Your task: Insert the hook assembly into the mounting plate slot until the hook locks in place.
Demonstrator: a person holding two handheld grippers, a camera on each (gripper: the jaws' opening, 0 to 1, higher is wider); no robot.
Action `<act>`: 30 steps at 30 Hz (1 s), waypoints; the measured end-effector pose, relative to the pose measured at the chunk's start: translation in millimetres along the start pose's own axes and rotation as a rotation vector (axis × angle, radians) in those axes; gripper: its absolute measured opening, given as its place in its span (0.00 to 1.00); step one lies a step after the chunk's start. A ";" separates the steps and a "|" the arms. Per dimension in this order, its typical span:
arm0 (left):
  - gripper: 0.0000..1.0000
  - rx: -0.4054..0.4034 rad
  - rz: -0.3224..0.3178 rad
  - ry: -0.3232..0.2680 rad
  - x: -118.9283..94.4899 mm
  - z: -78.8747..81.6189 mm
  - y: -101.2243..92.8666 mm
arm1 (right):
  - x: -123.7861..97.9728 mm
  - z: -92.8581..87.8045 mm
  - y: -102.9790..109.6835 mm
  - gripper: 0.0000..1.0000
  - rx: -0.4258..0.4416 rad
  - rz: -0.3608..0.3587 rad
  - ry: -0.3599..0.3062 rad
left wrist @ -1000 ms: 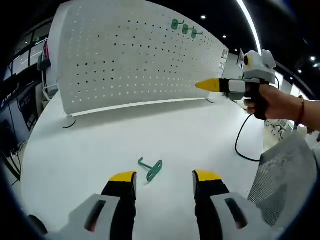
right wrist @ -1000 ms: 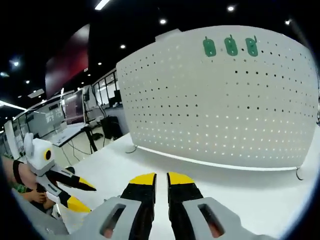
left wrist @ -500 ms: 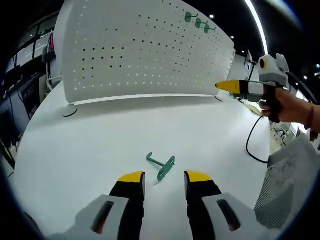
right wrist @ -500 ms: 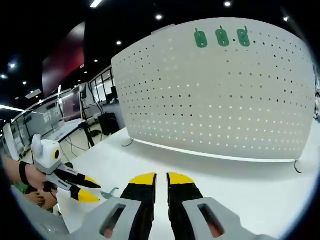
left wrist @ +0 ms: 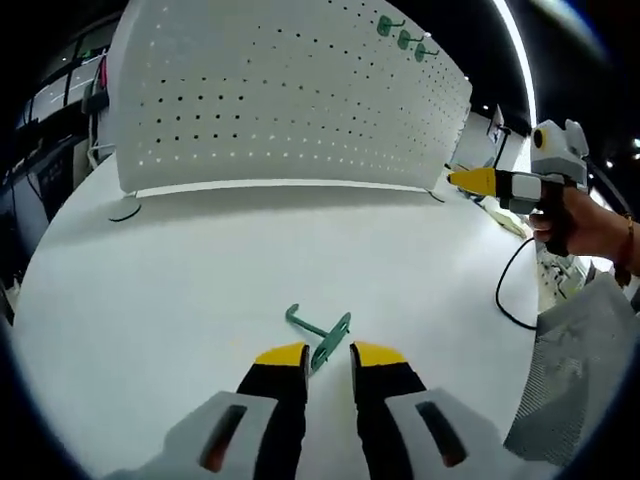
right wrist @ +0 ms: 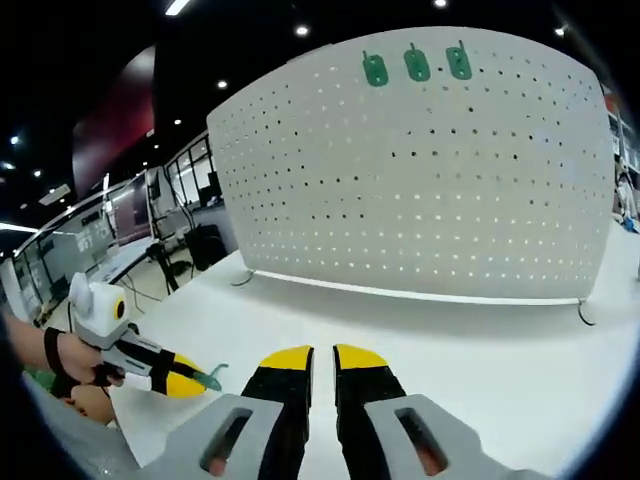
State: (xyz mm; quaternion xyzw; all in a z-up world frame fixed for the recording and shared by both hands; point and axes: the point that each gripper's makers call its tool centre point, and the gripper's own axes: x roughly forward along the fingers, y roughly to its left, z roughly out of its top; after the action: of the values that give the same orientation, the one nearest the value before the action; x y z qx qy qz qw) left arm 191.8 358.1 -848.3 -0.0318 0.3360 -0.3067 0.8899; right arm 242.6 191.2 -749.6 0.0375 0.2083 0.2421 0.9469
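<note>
A loose green hook assembly (left wrist: 320, 335) lies on the white table (left wrist: 200, 270), its flat plate end between my left gripper's (left wrist: 329, 356) yellow tips. The jaws have closed in on it. In the right gripper view the left gripper (right wrist: 178, 384) shows the hook (right wrist: 209, 377) sticking out of its tips. My right gripper (right wrist: 323, 358) is shut with nothing in it, pointing at the white perforated mounting plate (right wrist: 420, 180). A hand holds the right gripper (left wrist: 478, 181) in the air at the right. Three green hooks (right wrist: 416, 65) hang near the plate's (left wrist: 290, 100) top edge.
A black cable (left wrist: 510, 290) loops over the table's right side. A grey mesh surface (left wrist: 570, 380) sits at the lower right. Desks and monitors (right wrist: 120, 250) stand beyond the table's left edge. The plate rests on small feet (right wrist: 582, 312).
My left gripper's jaws have narrowed from wide open to close around the hook on the table. The right gripper has stayed shut, and its view has swung slightly.
</note>
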 end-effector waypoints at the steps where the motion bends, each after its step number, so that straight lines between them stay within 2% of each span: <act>1: 0.15 0.005 0.001 0.000 0.1 -0.2 0.3 | -0.8 0.0 -0.9 0.06 0.002 -0.004 -0.001; 5: 0.07 0.002 -0.003 0.000 2.5 -0.3 1.7 | -4.3 -1.5 -6.0 0.06 0.005 -0.021 0.001; 13: 0.04 -0.013 -0.018 -0.013 3.2 0.3 -0.1 | -7.1 -2.8 -7.0 0.06 0.008 -0.034 -0.002; 25: 0.04 -0.126 -0.076 -0.041 -12.1 9.8 -18.5 | -6.8 -1.7 -0.2 0.06 0.006 -0.018 -0.009; 30: 0.04 -0.192 -0.105 -0.088 -23.5 20.9 -31.0 | -4.7 0.3 7.6 0.06 -0.002 0.003 -0.013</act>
State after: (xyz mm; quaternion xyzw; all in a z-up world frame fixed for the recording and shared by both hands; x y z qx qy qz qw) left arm 174.7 343.3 -810.5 -0.1480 0.3222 -0.3175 0.8795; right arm 235.6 195.6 -746.2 0.0386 0.2016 0.2437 0.9479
